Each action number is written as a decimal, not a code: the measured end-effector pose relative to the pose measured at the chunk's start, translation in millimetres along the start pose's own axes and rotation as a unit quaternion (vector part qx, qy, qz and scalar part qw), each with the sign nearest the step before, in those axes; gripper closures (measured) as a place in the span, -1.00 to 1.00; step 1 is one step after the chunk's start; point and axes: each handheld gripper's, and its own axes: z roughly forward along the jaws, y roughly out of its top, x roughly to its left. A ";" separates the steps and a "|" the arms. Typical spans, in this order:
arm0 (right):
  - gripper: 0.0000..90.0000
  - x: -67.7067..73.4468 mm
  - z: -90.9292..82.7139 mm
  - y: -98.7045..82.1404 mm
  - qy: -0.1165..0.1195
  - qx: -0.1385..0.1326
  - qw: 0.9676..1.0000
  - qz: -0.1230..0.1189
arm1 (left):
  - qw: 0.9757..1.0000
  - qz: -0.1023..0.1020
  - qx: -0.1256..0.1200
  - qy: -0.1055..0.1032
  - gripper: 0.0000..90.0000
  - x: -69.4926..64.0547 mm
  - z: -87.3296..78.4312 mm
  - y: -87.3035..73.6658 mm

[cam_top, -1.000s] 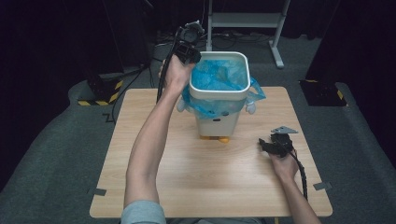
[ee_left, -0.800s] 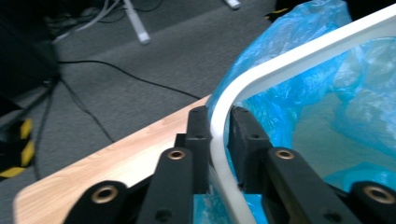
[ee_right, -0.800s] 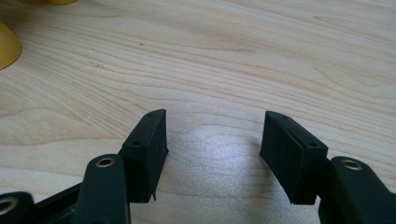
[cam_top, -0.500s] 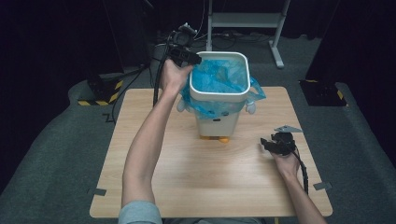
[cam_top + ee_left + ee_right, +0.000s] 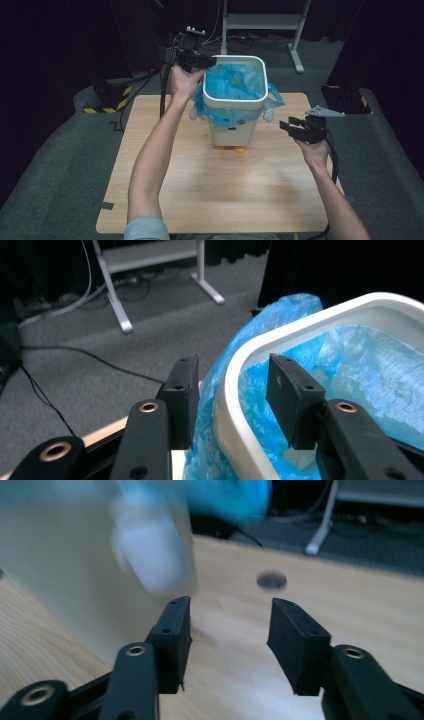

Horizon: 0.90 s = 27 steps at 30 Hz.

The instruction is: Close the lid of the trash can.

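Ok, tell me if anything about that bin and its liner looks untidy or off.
The blue bag lining the white bin is unevenly fitted: it bunches out under the rim at both sides. The left gripper straddles the rim, open. Nothing looks spilled or damaged.

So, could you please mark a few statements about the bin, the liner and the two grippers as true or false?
1. The white bin stands upright on the wooden table. True.
2. The blue bag lines the bin and folds over its rim. True.
3. The left gripper hangs over bare table. False: its jaws straddle the bin's rim and bag, one inside, one outside.
4. The right gripper holds the bag. False: its jaws are open with nothing between them, to the bin's right.
5. The bin lies on its side. False: upright.
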 end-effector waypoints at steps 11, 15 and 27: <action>0.33 12.8 -18.0 81.2 0.032 -0.066 0.997 -0.010 | 1.000 0.003 -0.024 0.000 0.27 4.9 -2.8 -4.3; 0.34 19.5 -16.6 108.5 0.027 -0.076 0.996 -0.023 | 1.000 0.009 -0.027 0.000 0.28 3.7 -2.8 -4.6; 0.35 33.1 11.1 161.4 0.024 -0.066 0.997 -0.026 | 1.000 0.009 -0.028 -0.004 0.41 6.7 0.7 -9.7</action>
